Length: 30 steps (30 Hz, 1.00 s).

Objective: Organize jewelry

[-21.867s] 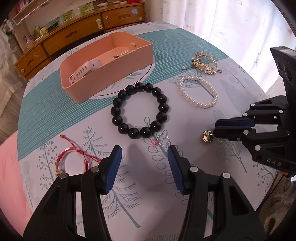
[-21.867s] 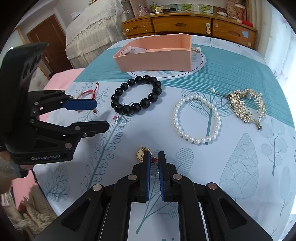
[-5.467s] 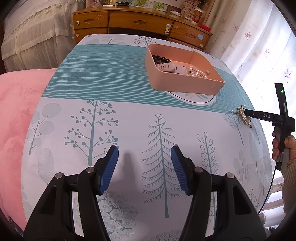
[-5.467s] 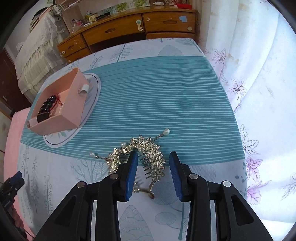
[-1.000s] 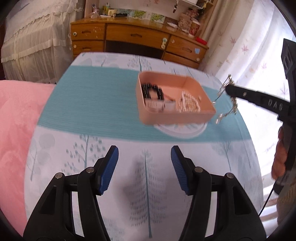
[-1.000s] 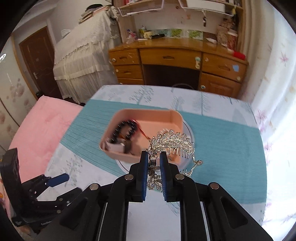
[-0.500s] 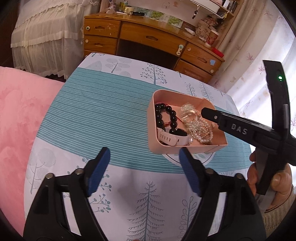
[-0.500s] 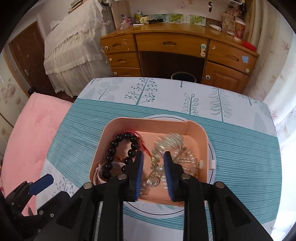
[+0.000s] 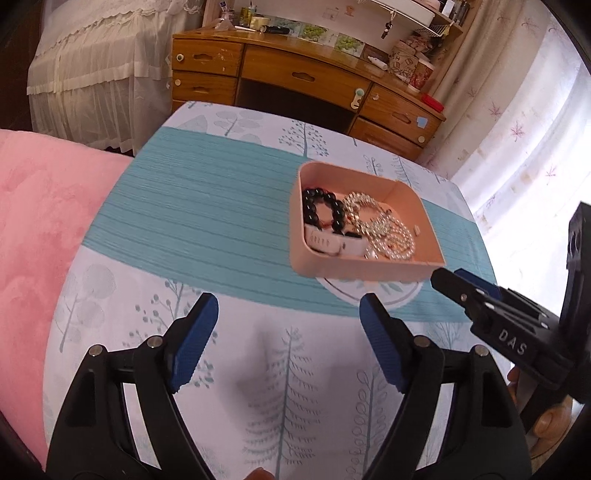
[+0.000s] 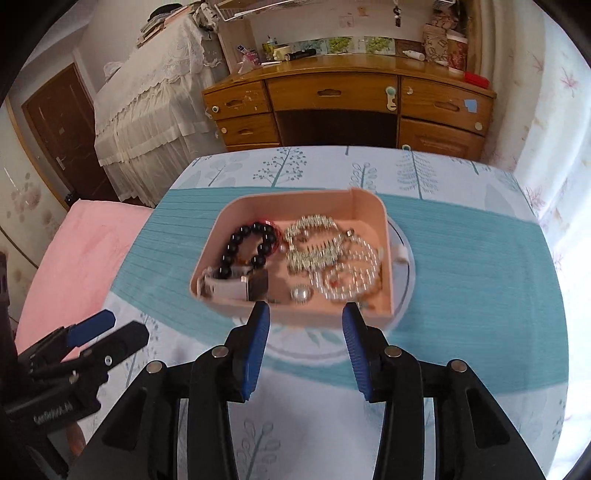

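— What stands at the back of the room?

— A wooden desk (image 10: 343, 96) with drawers on both sides and a dark knee gap in the middle. Bottles, cups and small cards crowd its top, and a wire shelf (image 9: 402, 11) hangs on the pale wall above.

— And to the left?

— A bed draped in cream lace (image 10: 147, 92), with a brown door (image 10: 55, 122) past it. A pink blanket (image 9: 40, 206) lies beside the table.

— Where does the light come from?

— From the right, through a sheer white curtain (image 9: 524, 122) printed with small pink leaves. It glares brightly.

— The table?

— A tablecloth (image 9: 199, 218), white with tree prints and a teal striped band.
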Each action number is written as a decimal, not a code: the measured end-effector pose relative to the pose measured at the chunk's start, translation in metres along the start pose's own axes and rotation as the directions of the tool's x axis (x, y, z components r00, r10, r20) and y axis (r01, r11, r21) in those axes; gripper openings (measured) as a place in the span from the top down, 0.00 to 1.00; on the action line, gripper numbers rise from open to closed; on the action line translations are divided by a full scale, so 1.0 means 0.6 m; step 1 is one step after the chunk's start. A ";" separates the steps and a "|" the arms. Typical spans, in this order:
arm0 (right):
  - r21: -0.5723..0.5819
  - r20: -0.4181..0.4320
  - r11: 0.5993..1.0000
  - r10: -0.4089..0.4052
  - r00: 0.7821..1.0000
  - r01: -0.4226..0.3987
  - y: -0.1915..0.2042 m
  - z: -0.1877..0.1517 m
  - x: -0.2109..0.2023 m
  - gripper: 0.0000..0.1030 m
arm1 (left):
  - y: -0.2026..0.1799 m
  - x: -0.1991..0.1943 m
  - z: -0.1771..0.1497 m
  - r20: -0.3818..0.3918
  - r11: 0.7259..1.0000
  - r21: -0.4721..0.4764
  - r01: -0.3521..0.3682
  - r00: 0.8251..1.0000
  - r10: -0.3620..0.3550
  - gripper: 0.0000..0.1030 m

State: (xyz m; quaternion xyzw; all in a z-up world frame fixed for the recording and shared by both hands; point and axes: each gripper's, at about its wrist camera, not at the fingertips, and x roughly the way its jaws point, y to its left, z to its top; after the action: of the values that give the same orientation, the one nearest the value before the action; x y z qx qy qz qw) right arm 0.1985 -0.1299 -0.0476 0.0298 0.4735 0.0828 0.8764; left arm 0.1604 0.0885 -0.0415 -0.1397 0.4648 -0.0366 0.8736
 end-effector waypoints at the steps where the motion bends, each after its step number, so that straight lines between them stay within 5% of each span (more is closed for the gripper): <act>1: 0.010 0.003 1.000 -0.002 1.000 0.002 -0.005 -0.017 -0.010 0.60 | 0.000 -0.005 -0.008 -0.006 1.000 0.000 0.009 1.000 -0.009 0.25; 8: 0.050 0.022 0.999 -0.009 1.000 0.008 -0.011 -0.114 -0.094 0.57 | -0.018 -0.051 -0.073 -0.019 0.998 0.051 0.022 1.000 -0.021 0.25; 10: 0.082 0.030 0.997 -0.013 0.999 0.011 -0.012 -0.138 -0.121 0.42 | -0.021 -0.072 -0.095 -0.015 0.998 0.064 0.020 1.000 -0.019 0.25; 16: 0.108 0.060 0.993 -0.064 0.996 0.057 0.003 -0.197 -0.194 0.28 | -0.038 -0.128 -0.147 0.028 0.994 0.106 -0.024 0.999 0.021 0.25; 30: 0.100 0.074 0.987 -0.134 0.988 0.126 0.032 -0.286 -0.254 0.26 | -0.091 -0.190 -0.207 0.094 0.974 0.200 -0.106 0.992 0.089 0.25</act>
State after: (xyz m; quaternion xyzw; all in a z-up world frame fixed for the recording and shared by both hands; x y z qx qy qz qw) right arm -0.0287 -0.1421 -0.0136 0.0438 0.4423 0.0015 0.8958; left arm -0.0025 0.0323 -0.0009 -0.0276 0.4276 -0.0352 0.9029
